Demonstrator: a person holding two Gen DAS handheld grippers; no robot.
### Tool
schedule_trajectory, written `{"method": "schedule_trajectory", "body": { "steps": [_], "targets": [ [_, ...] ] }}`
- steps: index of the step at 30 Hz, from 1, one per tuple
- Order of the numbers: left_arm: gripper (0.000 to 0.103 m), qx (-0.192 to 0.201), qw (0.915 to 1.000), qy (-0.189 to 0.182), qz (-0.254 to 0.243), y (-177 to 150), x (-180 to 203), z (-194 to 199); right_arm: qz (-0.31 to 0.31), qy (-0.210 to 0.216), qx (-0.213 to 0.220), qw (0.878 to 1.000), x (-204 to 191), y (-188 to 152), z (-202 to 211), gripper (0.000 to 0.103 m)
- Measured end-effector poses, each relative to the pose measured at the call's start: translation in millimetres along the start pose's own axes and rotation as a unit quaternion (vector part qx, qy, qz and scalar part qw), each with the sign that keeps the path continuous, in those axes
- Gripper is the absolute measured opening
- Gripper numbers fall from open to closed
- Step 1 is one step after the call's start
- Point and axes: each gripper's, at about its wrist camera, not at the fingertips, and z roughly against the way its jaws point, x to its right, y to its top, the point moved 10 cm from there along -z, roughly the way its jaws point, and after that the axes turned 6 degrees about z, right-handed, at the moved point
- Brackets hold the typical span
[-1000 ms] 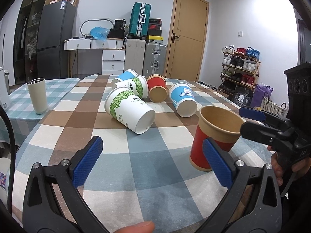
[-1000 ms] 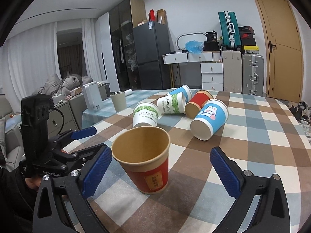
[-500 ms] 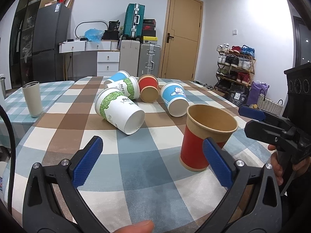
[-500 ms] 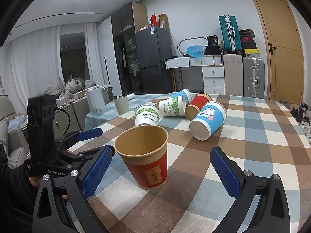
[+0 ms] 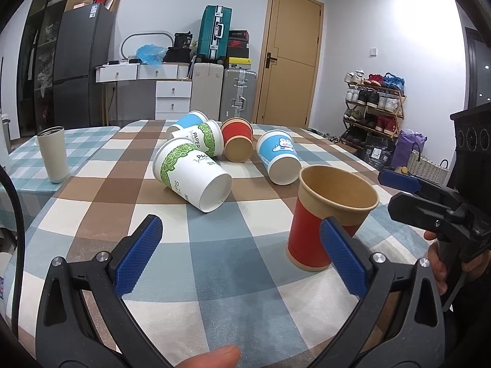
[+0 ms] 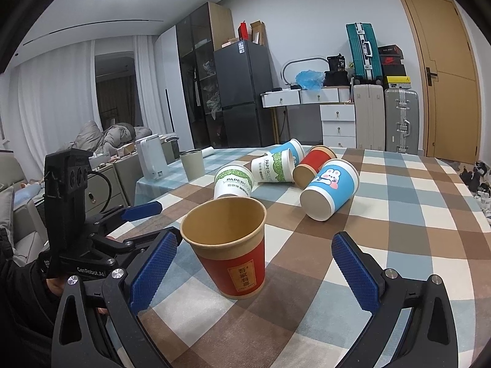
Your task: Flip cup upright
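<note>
A red paper cup [image 5: 319, 224] stands upright on the checked tablecloth; it also shows in the right wrist view [image 6: 233, 245], just ahead of my open, empty right gripper [image 6: 254, 263]. My left gripper [image 5: 242, 257] is open and empty, with the red cup behind its right finger. Several cups lie on their sides beyond: a green-and-white cup [image 5: 193, 174], a second green-and-white cup [image 5: 202, 139], a red cup [image 5: 237, 142], a blue rabbit cup [image 5: 279, 158] and a blue cup [image 5: 185, 121] behind them.
A grey metal tumbler [image 5: 53, 153] stands upright at the far left on a second checked table. The table's right edge [image 5: 353, 159] runs near a shoe rack [image 5: 373, 107]. Suitcases and drawers stand behind the table.
Both grippers have pulled back and risen slightly from the upright red cup; both stay open. The cups have not moved.
</note>
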Motion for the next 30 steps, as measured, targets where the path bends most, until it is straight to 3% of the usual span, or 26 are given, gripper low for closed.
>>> {"method": "schedule_trajectory", "body": {
  "steps": [30],
  "targets": [
    [0.102, 0.0, 1.0, 0.0, -0.001, -0.3, 0.0, -0.4, -0.001, -0.002, -0.002, 1.0, 1.0, -2.0, -1.2, 0.103]
  ]
}}
